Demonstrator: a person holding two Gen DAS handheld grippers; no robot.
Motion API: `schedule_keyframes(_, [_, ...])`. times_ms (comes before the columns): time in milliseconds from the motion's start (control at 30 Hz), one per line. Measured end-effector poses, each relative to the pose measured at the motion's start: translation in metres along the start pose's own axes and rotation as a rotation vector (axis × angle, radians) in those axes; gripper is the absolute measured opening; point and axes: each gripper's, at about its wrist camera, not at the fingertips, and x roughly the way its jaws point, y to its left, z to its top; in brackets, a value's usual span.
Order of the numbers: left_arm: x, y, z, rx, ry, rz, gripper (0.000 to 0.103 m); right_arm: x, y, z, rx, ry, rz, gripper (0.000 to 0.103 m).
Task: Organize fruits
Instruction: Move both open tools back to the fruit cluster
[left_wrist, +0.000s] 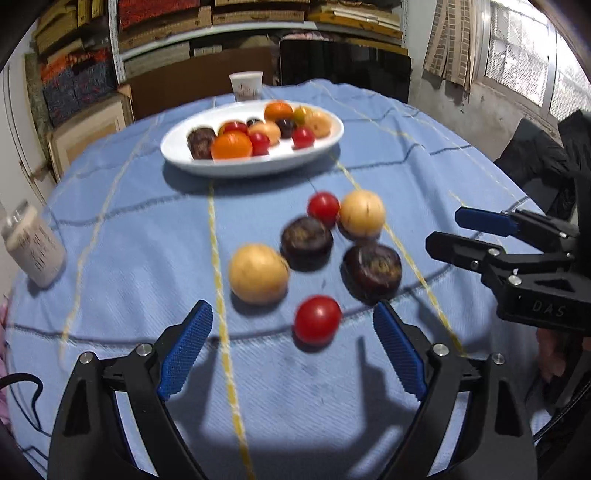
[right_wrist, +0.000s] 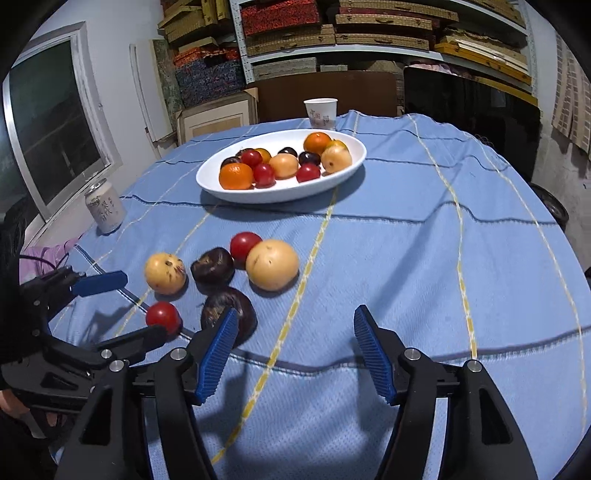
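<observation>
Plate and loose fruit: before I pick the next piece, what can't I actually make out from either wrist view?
- Plate: fruits at the back are partly hidden behind the front ones in both views, so no exact count.
- Near dark fruit: right wrist view, partly covered by a finger of the right gripper.
- Left wrist view: motion blur smears the fruit skins.
- Cup and can: print too small to read.

This looks like a storeroom or a small workshop used also as a home corner, though the blur leaves some doubt. At twelve o'clock stand white metal shelves (right_wrist: 369, 51) packed with flat woven boxes (right_wrist: 384, 22) and framed panels (right_wrist: 218, 118). The round table has a light blue checked cloth (right_wrist: 406, 229). At two o'clock in the left wrist view is a barred window (left_wrist: 524, 55) in a bare concrete wall (left_wrist: 454, 107).
</observation>
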Motion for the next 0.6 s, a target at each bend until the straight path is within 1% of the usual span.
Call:
schedule_keyframes(67, [0.004, 0.0, -0.002, 0.001, 0.002, 0.014, 0.087, -0.001, -0.004, -0.002, 0.019, -0.002, 0.0, 0.067])
schedule_keyframes(133, [0.006, 0.0, -0.003, 0.007, 0.001, 0.033, 0.087, -0.002, -0.005, -0.002, 0.029, -0.012, -0.011, 0.07])
schedule_keyframes(167, [0.007, 0.0, -0.003, 0.01, 0.0, 0.036, 0.082, -0.002, -0.005, -0.002, 0.028, -0.013, -0.013, 0.071])
schedule_keyframes(200, [0.008, 0.0, -0.002, 0.013, 0.0, 0.04, 0.076, -0.002, -0.004, -0.002, 0.023, -0.012, -0.011, 0.071])
schedule_keyframes(233, [0.01, 0.0, -0.003, 0.015, 0.009, 0.041, 0.059, -0.001, -0.003, -0.002, 0.018, -0.011, -0.01, 0.071])
schedule_keyframes(267, [0.013, 0.0, -0.003, 0.014, 0.023, 0.025, 0.048, -0.001, -0.003, -0.002, 0.015, -0.009, -0.009, 0.071])
schedule_keyframes(300, [0.015, 0.001, -0.003, 0.012, 0.032, 0.018, 0.045, 0.0, -0.003, -0.002, 0.013, -0.002, -0.009, 0.071])
schedule_keyframes(367, [0.015, 0.001, -0.002, 0.016, 0.033, 0.002, 0.035, 0.002, -0.003, -0.002, 0.015, 0.009, -0.01, 0.071])
schedule_keyframes(467, [0.015, -0.003, -0.002, 0.037, 0.032, -0.015, 0.027, 0.004, -0.004, -0.002, 0.02, 0.019, -0.013, 0.071])
schedule_keyframes(600, [0.009, 0.002, -0.001, 0.016, 0.002, -0.036, 0.027, 0.003, 0.003, -0.003, -0.012, 0.01, -0.023, 0.071])
